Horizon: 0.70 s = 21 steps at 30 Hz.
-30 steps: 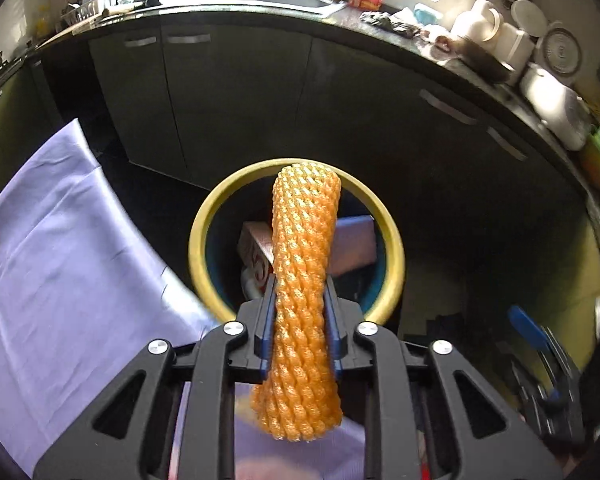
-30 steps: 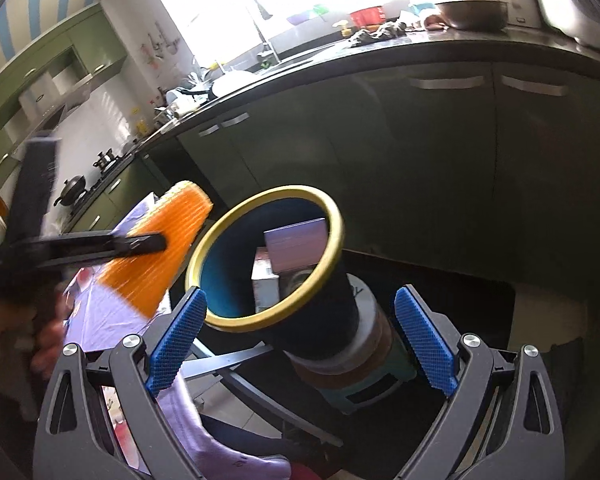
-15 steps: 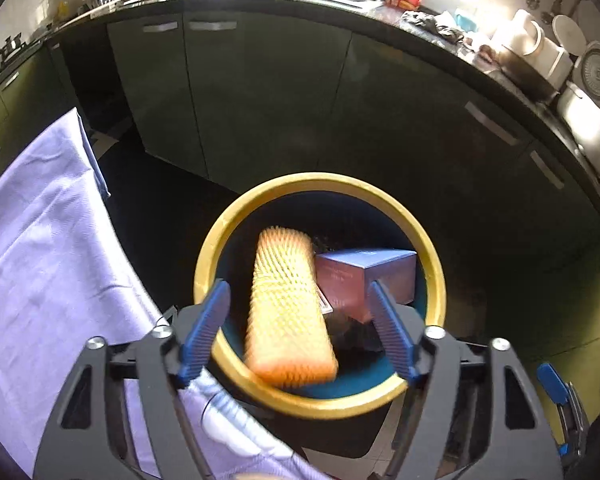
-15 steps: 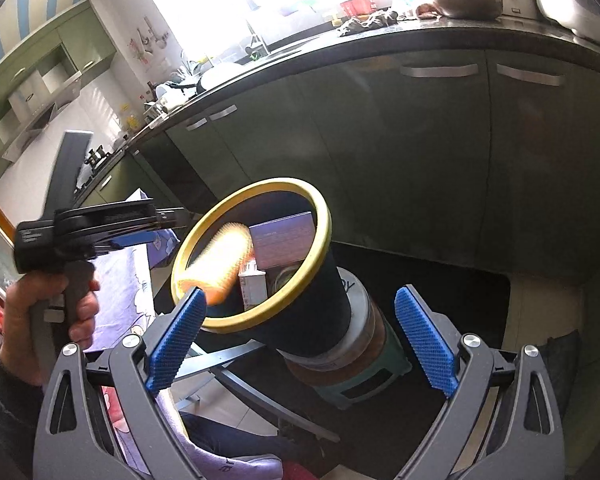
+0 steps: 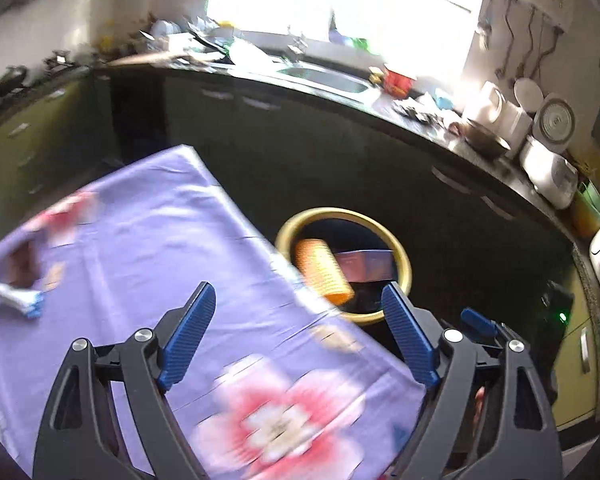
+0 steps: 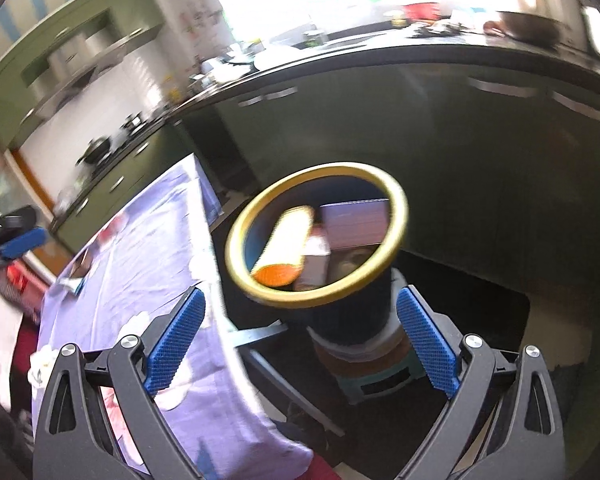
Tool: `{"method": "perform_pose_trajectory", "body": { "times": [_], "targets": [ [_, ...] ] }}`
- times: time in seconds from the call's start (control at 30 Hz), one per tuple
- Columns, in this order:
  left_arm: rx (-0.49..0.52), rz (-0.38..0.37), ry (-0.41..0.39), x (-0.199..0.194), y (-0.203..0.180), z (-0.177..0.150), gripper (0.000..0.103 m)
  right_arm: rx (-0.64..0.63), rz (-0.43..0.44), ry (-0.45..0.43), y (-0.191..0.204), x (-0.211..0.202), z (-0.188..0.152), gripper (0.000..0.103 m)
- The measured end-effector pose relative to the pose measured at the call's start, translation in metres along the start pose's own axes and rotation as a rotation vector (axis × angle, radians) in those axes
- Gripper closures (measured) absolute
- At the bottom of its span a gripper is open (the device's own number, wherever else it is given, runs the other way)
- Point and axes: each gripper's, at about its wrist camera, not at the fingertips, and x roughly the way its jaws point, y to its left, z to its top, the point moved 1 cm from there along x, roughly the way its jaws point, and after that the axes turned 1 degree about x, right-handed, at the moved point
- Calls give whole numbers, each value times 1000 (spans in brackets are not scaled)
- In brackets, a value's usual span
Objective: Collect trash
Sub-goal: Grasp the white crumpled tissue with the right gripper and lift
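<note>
Bin: round dark-blue waste bin with a yellow rim (image 6: 396, 216), standing on a low stool just beside the worktop's edge.
Trash already in: orange foam-net fruit sleeve (image 5: 323, 276) lies slanted inside the bin against a lilac cardboard box (image 6: 356, 224).
Trash left: small white-and-blue squeezed tube (image 5: 18, 299) lies flat on the worktop with the lilac flowered cloth (image 5: 148, 240), well apart from the bin; other scraps near it are too blurred to name.
Left hand-held gripper (image 5: 296, 338): jaws opening, nothing between them, over the cloth.
Right hand-held gripper (image 6: 300, 342): jaws apart, empty, pointed towards the bin.
Handling, by my judgement: the tube looks light, soft and a little slick; pinch it across its flat middle, since the cloth beneath may bunch up.
Risk: catching a fold of cloth along with it.
</note>
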Motion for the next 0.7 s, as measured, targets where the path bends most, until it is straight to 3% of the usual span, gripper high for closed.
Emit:
{"method": "perform_pose_trajectory", "body": {
  "times": [0.23,0.43,0.6,0.7],
  "targets": [
    [-152,204,-84,-94,96,-51,18,-239,168,84,93,18,-29,8],
    [-280,313,-82,-138,158,-106,18,-457,357,138,189,25,-69,8],
    [-374,331,-83,-157,193,-142,18,-600,511,201,270,31,-108,16],
    [-421,331,-81,-161,208,-156,18,-689,552,220,308,33,-131,18]
  ]
}}
